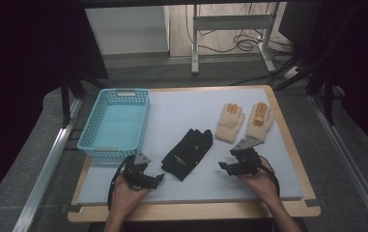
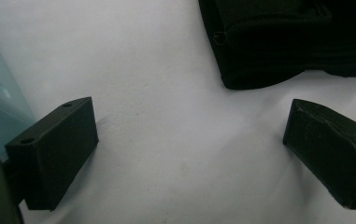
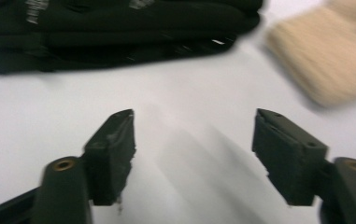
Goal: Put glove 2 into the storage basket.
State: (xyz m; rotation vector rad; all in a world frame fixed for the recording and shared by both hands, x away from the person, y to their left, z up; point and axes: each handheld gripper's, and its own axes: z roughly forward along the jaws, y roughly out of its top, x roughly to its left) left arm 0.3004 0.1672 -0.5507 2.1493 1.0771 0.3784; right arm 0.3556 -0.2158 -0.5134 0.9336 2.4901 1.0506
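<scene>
black gloves (image 1: 187, 153) between both grippers' open fingers (image 3: 112, 149), untouched

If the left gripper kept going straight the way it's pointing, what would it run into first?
Most likely the black gloves. The left gripper has open jaws with bare white mat between them, and the gloves' cuff lies just ahead, slightly toward one jaw.

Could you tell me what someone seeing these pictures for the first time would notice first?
Probably the black gloves, stacked dark against the pale mat in the middle of the table, between the left gripper and the right gripper, both with jaws open and empty. Next come the turquoise basket at the far left and the pair of cream gloves lying side by side at the far right.
</scene>
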